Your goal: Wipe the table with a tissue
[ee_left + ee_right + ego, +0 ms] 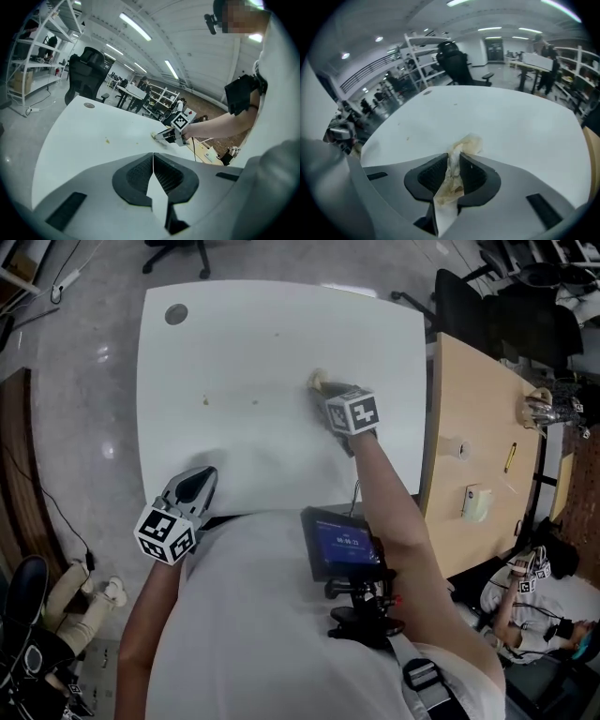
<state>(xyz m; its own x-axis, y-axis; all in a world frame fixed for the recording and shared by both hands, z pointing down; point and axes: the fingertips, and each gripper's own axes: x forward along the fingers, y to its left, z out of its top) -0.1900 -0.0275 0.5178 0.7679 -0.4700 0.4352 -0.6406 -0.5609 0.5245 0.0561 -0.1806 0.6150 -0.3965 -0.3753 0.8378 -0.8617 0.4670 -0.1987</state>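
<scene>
A white table (244, 343) fills the head view. My right gripper (323, 395) is shut on a crumpled, brown-stained tissue (316, 381) and presses it against the table right of centre. In the right gripper view the tissue (461, 152) is pinched between the jaws and its tip bulges out onto the table (520, 117). Small brown spots (205, 400) lie on the table left of the tissue. My left gripper (202, 479) is shut and holds nothing, at the table's near edge. The left gripper view shows the right gripper (165, 136) across the table (84, 136).
A grey round cap (176, 313) sits in the table's far left corner. A wooden desk (478, 437) with small items stands to the right. Office chairs (469, 306) stand behind it. Another person (530, 592) sits at lower right.
</scene>
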